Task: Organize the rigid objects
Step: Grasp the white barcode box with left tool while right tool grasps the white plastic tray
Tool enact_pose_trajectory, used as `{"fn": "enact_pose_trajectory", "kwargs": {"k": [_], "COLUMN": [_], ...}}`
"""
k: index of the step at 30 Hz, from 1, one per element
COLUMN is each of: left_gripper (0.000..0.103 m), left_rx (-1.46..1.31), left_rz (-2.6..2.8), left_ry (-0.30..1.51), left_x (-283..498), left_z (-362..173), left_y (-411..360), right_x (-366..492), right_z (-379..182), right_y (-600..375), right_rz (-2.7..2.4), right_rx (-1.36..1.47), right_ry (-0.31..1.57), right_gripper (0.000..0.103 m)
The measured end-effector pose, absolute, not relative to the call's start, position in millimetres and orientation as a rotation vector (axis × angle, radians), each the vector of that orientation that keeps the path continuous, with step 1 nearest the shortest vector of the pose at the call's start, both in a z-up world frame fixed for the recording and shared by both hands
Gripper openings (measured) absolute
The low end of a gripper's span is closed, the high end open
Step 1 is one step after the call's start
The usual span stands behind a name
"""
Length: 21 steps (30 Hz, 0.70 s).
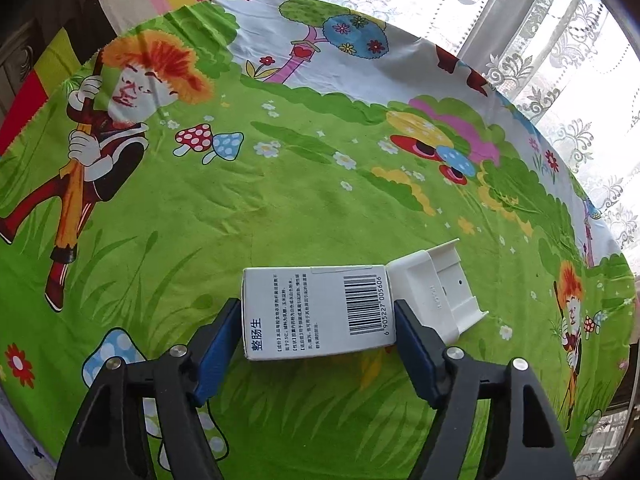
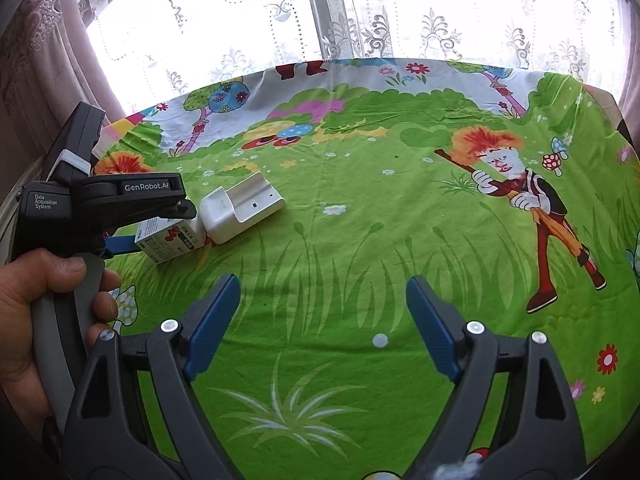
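box between the left jaws, holder at its end

the left gripper [image 1: 318, 322] has its blue pads at the two short ends of a white carton [image 1: 316, 312] lying flat on the cartoon-printed tablecloth [image 1: 280, 200]; both pads look to be touching it, so the carton appears gripped. the carton's upper face carries blue chinese characters reading 整肠生, small text columns, and a barcode numbered 6 905227 005606. a white plastic holder [image 1: 436, 292] lies touching the carton's barcode end, with faint embossed lettering too small to read. in the right wrist view the left tool's body shows "GenRobot.AI" and "Data Acquisition System", held by a hand [image 2: 44, 312]. the right gripper [image 2: 323, 304] stands wide with nothing between its pads, near the carton's side over bare cloth.
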<state>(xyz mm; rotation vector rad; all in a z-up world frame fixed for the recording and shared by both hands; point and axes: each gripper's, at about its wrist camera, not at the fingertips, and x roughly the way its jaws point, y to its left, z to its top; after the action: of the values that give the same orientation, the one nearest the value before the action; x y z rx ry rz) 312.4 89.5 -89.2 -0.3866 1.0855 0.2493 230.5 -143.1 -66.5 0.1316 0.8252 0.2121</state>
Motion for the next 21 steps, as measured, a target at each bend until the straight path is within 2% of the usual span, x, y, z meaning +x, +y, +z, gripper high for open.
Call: {"fn": "enact_pose_trajectory", "kwargs": {"k": [16,21], "left_gripper": [0.074,0.074], "left_rx": [-0.536,-0.553], "left_rz": [0.246,0.238], "left_ry": [0.973,0.929], "left_x": [253.2,233.8], "left_z": [-79.7,-68.9], "left_y": [134.9,146.4], "right_x": [241.8,263.2], "right_z": [-46.8,-55.7], "right_y": [-74.2,-46.6], "right_rz": [0.368,0.405], "right_rx": [-0.085,-0.182], "right_ry": [0.741,0.768], "right_gripper": [0.087,0.087]}}
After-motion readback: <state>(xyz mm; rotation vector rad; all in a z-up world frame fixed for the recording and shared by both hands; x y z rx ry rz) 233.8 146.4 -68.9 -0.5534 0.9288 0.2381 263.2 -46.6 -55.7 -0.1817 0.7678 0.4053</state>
